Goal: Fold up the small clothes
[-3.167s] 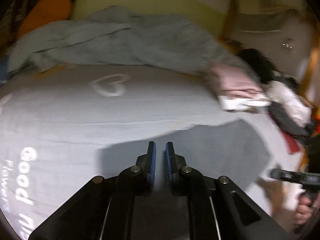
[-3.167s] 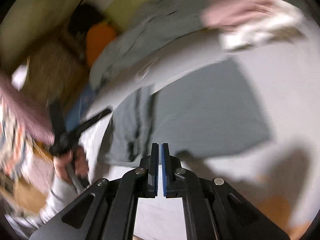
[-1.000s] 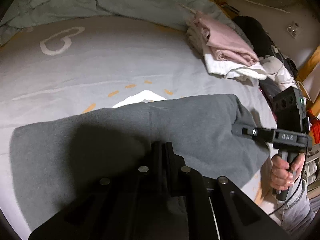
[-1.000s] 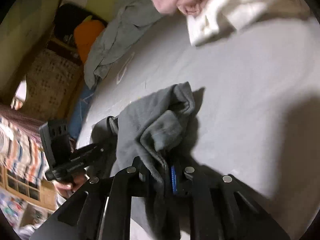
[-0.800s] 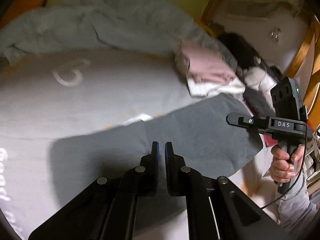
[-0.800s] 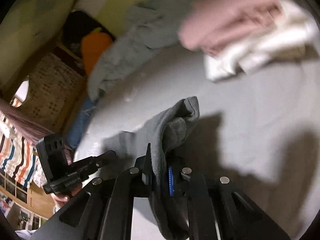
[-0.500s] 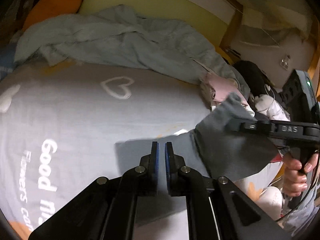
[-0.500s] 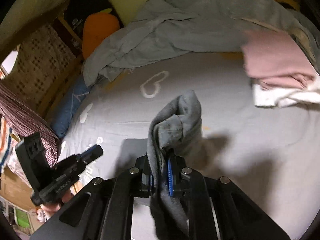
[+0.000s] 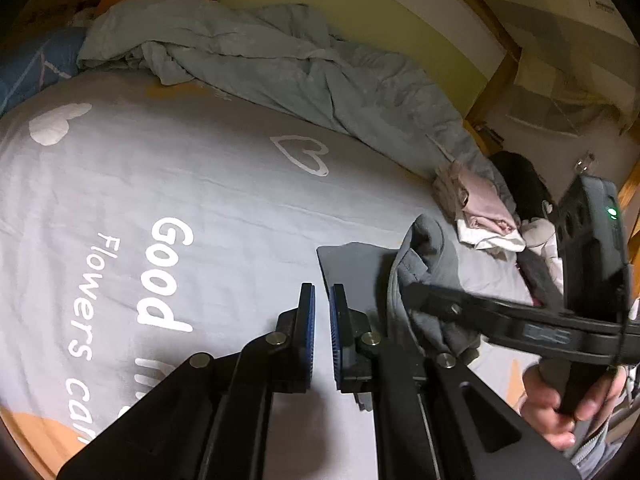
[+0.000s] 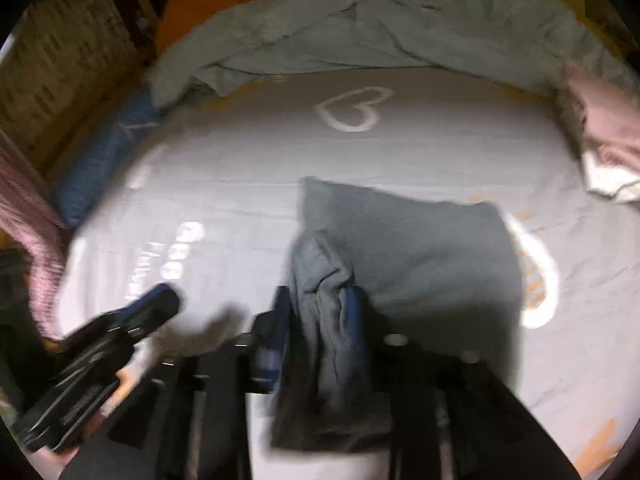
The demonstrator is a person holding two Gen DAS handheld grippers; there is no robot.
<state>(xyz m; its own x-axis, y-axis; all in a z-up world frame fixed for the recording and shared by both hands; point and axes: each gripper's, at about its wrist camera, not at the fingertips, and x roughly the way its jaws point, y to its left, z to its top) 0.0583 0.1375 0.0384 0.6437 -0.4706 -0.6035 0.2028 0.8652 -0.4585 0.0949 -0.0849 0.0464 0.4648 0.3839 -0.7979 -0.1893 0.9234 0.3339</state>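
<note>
The right gripper [image 10: 318, 308] is opening, with a bunched fold of the grey garment [image 10: 412, 248] between its fingers; the rest lies flat on the bed sheet [image 10: 248, 152], toward 1 o'clock. The left gripper [image 9: 322, 312] is clenched and holds nothing. To do this step well, I think the fold should drop with its edges matched, then be smoothed. No container is visible; a folded pile [image 9: 480, 208] lies at 2 o'clock.

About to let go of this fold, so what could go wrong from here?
1. The right gripper is opening with a bunched wad of the grey garment between its fingers; it may drop crumpled instead of flat.
2. The left gripper is shut on nothing, so nothing pins the lower layer.
</note>
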